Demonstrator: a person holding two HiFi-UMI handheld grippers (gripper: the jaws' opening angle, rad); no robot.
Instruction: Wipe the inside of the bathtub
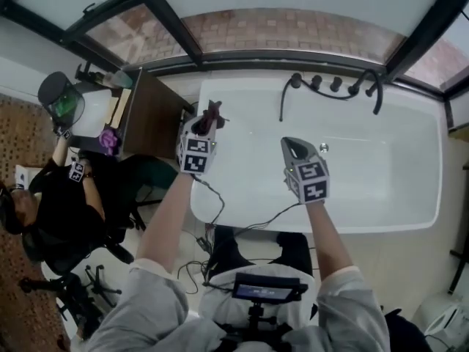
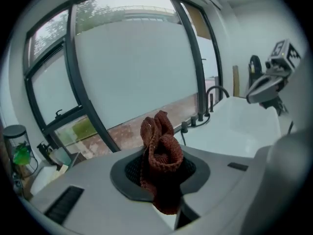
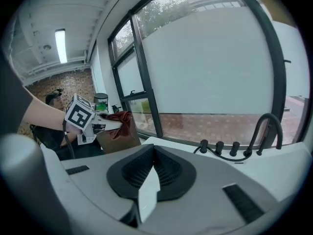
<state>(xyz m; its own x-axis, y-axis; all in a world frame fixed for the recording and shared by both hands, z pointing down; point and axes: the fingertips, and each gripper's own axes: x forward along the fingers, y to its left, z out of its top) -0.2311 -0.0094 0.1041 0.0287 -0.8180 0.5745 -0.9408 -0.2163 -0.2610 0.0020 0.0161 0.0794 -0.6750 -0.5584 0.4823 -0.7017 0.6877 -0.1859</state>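
The white bathtub (image 1: 381, 182) lies crosswise under the window. My left gripper (image 1: 211, 120) hovers over the tub's left end, shut on a dark red knitted cloth (image 1: 213, 113). In the left gripper view the cloth (image 2: 160, 153) stands bunched between the jaws of that gripper (image 2: 164, 168), and the tub's rim (image 2: 230, 131) shows beyond. My right gripper (image 1: 293, 148) hangs above the tub's middle with its jaws together and nothing in them. The right gripper view shows its own jaws (image 3: 154, 173) shut, with the left gripper (image 3: 105, 123) and the cloth (image 3: 117, 119) off to the left.
Black taps and a hose (image 1: 333, 86) sit on the tub's far rim, below dark window frames. A brown cabinet (image 1: 150, 116) stands against the tub's left end. A person (image 1: 51, 196) sits at the far left. Cables (image 1: 209, 229) trail by the near rim.
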